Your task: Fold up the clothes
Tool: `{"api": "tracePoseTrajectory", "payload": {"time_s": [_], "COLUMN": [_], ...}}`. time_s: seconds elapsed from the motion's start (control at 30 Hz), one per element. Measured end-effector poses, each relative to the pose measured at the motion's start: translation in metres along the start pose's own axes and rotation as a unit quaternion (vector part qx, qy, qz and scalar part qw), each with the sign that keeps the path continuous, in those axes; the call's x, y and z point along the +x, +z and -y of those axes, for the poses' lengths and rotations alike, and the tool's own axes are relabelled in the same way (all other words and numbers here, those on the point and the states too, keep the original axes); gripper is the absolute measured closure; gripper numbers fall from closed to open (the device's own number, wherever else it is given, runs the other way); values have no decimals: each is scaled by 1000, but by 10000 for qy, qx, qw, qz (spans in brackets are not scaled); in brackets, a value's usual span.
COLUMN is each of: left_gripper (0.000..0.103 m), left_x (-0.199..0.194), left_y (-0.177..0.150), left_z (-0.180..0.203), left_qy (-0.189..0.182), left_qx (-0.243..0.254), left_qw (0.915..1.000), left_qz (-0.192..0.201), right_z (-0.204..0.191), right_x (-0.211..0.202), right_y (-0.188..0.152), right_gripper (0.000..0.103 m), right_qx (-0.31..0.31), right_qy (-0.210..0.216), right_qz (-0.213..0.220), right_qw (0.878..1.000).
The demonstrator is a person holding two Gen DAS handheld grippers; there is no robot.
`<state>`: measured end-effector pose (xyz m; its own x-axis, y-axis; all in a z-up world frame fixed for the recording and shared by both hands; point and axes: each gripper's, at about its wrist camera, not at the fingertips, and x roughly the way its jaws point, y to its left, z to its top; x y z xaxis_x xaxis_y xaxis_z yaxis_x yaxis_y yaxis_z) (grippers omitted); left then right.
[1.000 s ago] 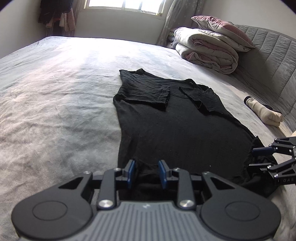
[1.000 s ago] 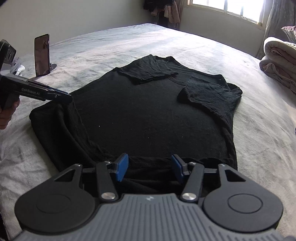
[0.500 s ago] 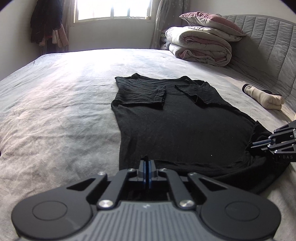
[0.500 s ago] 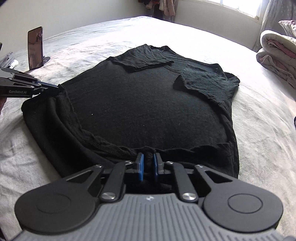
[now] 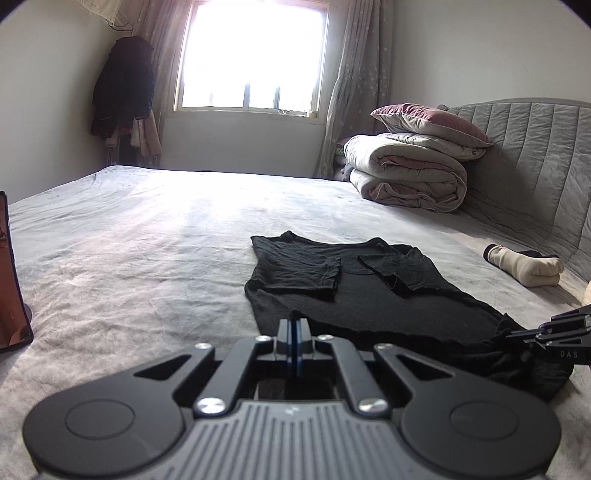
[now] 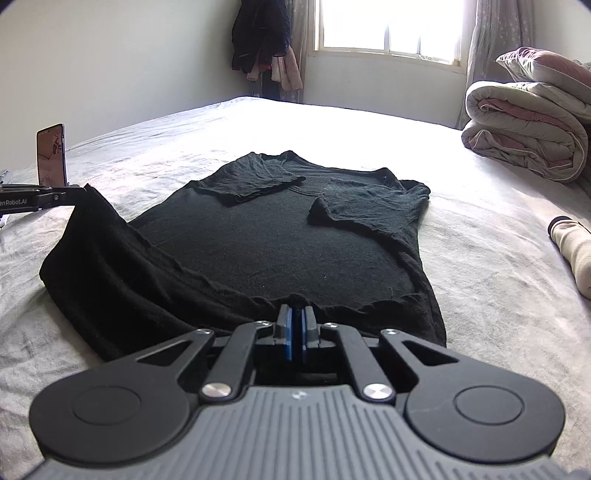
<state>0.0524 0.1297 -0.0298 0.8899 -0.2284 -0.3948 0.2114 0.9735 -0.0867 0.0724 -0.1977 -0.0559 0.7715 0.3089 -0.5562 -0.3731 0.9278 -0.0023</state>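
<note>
While the black T-shirt [image 6: 280, 243] is lying face-up on the grey bedsheet [image 6: 184, 133], both grippers are pinching its bottom hem. Going left to right in the right wrist view: a phone [image 6: 51, 155] is standing upright on a small stand, well to the left of the jaws and beyond them. Just in front of the phone, the left gripper [image 6: 79, 190] is entering from the left edge, its jaws clenched on the left hem corner and holding that corner raised off the bed, so the cloth is draping down from it in a slope. Directly ahead of the jaws, the shirt body is spreading flat toward the collar, with both short sleeves folded inward onto the chest. The right gripper [image 6: 295, 314] is sitting at the near hem, its blue pads [image 6: 288, 332] pressed together with a tuck of black fabric rising between the tips; the jaws are grasping the hem. To the right of the jaws and far ahead, a folded quilt [image 6: 524, 129] is resting near the window [image 6: 388, 26]. At the right edge, a rolled cream garment [image 6: 572, 251] is lying on the sheet, apart from the shirt.

In the left wrist view, the shirt is extending ahead and to the right of the closed jaws.
</note>
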Motion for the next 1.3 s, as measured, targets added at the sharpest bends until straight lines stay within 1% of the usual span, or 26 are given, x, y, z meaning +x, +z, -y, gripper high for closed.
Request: {"api": "tracePoseTrajectory", "payload": {"time_s": [0.1,0.13,0.17,0.23,0.3,0.33,0.37,0.43,0.5,0.63,0.67,0.7,0.73,0.8,0.83,0.93,1.0,1.1,1.13,1.23,1.3], "left_gripper": [101,100,99,98,94,89,86,83,81,81,81,81,81,80,80,80,79,79,79,78,78], "left_x": [14,19,21,26,30,29,29,27,30,41,45,48,51,57,57,58,59,58,56,52,50], "left_y": [-2,-3,-4,-6,-8,-8,-7,-6,-6,-11,-12,-13,-15,-18,-19,-18,-18,-16,-15,-12,-11], "left_z": [-2,-3,-2,-1,-1,0,1,3,6,10,11,11,11,10,10,11,12,12,11,6,4], "left_qy": [197,250,284,353,417,419,421,422,379,472,503,564,624,741,771,843,886,923,915,868,883], "left_qx": [-68,-92,-88,-79,-71,-75,-78,-80,-36,61,78,79,79,40,-11,-23,-21,-77,-144,-357,-420], "left_qw": [9993,9988,9984,9974,9962,9964,9966,9969,9969,9946,9938,9926,9912,9882,9879,9867,9859,9850,9851,9854,9858], "left_qz": [-296,-408,-481,-629,-764,-735,-707,-655,-691,-919,-989,-1077,-1165,-1337,-1347,-1390,-1419,-1454,-1452,-1418,-1364], "right_z": [3,4,4,6,12,16,20,30,40,51,51,52,52,54,55,58,65,79,83,97,101], "right_x": [3,4,4,3,-1,-4,-7,-7,-4,12,17,21,24,23,21,20,19,12,9,-3,-10], "right_y": [-1,-1,-2,-1,0,1,2,4,5,0,-2,-4,-6,-7,-6,-7,-10,-12,-13,-12,-12], "right_gripper": [97,91,87,85,71,59,59,59,59,59,62,68,90,97,100,101,101,94,86,86,85], "right_qx": [97,125,116,72,118,176,235,384,518,722,740,757,773,865,922,947,1105,1541,1706,2232,2414], "right_qy": [-30,-21,-48,-106,-170,-222,-275,-439,-586,-687,-721,-755,-817,-981,-1081,-1369,-1325,-1026,-916,-595,-316], "right_qz": [-17,-36,-63,-72,-5,64,134,133,100,-111,-184,-257,-298,-296,-300,-396,-426,-364,-352,-291,-246], "right_qw": [9999,9999,9999,9999,9998,9996,9993,9982,9969,9950,9945,9939,9932,9910,9894,9853,9841,9820,9804,9725,9696]}}
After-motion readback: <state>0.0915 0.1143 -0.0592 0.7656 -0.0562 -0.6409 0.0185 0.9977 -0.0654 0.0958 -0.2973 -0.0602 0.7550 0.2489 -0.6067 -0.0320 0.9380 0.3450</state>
